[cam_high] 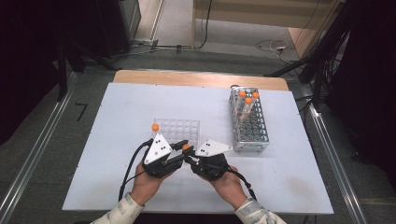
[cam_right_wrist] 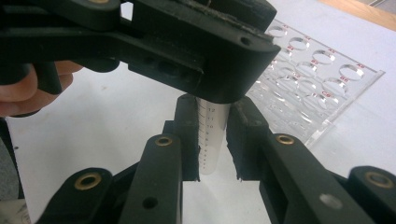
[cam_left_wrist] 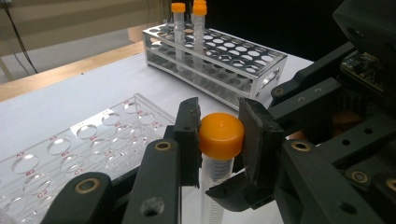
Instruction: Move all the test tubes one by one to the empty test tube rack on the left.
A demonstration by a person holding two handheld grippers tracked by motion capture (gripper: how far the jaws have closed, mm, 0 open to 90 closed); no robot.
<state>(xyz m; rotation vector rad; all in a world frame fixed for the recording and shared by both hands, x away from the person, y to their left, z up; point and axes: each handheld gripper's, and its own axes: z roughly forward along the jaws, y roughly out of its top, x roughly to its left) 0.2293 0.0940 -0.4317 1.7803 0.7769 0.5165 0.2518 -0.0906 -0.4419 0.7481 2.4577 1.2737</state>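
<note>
A clear graduated tube with an orange cap is held upright between both grippers, just above the white mat at the near middle of the table. My left gripper is shut on the cap, its pads pressing on both sides. My right gripper is shut on the tube's clear body, lower down. In the high view the left gripper and the right gripper meet tip to tip around the orange cap. The tube's bottom end is hidden.
A clear acrylic rack lies just beyond the grippers, with one orange-capped tube at its far left corner. A metal rack at the right holds three orange-capped tubes at its far end. The white mat covers the table.
</note>
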